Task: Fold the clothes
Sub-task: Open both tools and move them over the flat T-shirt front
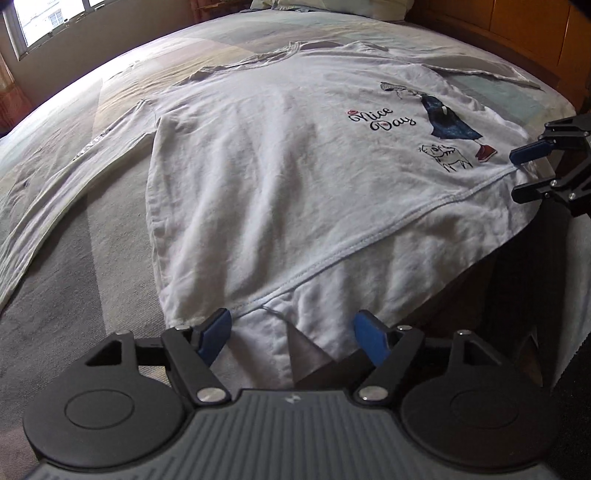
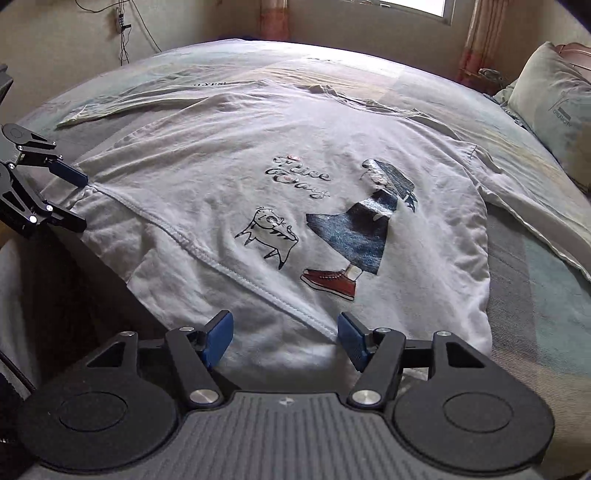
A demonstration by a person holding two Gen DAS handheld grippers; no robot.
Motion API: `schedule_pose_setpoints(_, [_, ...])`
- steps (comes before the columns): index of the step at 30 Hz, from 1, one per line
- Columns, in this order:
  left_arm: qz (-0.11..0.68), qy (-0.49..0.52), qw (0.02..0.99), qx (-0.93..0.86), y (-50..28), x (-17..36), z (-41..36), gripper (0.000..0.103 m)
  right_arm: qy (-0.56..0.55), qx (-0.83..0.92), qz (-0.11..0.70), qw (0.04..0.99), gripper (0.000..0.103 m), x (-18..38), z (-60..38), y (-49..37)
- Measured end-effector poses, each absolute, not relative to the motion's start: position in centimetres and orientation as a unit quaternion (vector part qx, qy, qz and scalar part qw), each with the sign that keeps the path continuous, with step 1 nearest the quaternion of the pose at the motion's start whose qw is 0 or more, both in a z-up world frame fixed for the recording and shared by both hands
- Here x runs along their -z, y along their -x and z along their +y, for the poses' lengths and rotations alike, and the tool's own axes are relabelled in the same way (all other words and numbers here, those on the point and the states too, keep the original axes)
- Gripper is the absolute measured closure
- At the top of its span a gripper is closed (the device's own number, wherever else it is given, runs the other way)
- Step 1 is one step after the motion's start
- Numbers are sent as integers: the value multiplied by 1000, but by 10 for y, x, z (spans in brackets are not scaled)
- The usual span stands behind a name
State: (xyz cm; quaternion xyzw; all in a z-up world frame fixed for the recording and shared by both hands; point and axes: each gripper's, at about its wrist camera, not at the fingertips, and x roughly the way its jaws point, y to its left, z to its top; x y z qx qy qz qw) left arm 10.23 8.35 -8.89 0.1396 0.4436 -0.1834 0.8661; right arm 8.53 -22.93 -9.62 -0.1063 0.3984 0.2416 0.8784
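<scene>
We note the white shirt (image 1: 266, 177) spread flat, print side up, on the bed (image 1: 74, 295), its hem hanging over the near edge. Left gripper (image 1: 291, 341) and right gripper (image 2: 284, 341) both stand with jaws apart at the hem, gripping nothing.

One white long-sleeved shirt (image 2: 288, 155) spread at the centre of one bed (image 2: 535, 306), two grippers at six o'clock, one pillow (image 2: 554, 107) at two o'clock, one window (image 1: 44, 18) at eleven o'clock
</scene>
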Motion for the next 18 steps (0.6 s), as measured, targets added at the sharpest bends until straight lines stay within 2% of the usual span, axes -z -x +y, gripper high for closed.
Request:
schedule_pose_setpoints(4, [400,-110,888,197,-133,72,73,28,49,-216,369,903,21,86,-235,-118])
schedule_pose_setpoints(6, [402,-96,890,194,-151,78,66,28,30,-194,376,906,21,93,-234,-138])
schedule_pose_setpoints(9, [456,-69,870,174,-160,104,72,27,2,-178,407,896,20,111,-241,-150])
schedule_pose_setpoints(11, [441,-77,874,190,-146,104,77,24,2,-192,406,893,12,111,-251,-135])
schedule_pose_setpoints(14, [450,-70,866,206,-150,91,81,24,-34,-189,415,889,12,101,-273,-129])
schedule_pose_setpoints(18, [411,-59,884,217,-187,72,76,24,-109,-162,377,906,10,80,-307,-165])
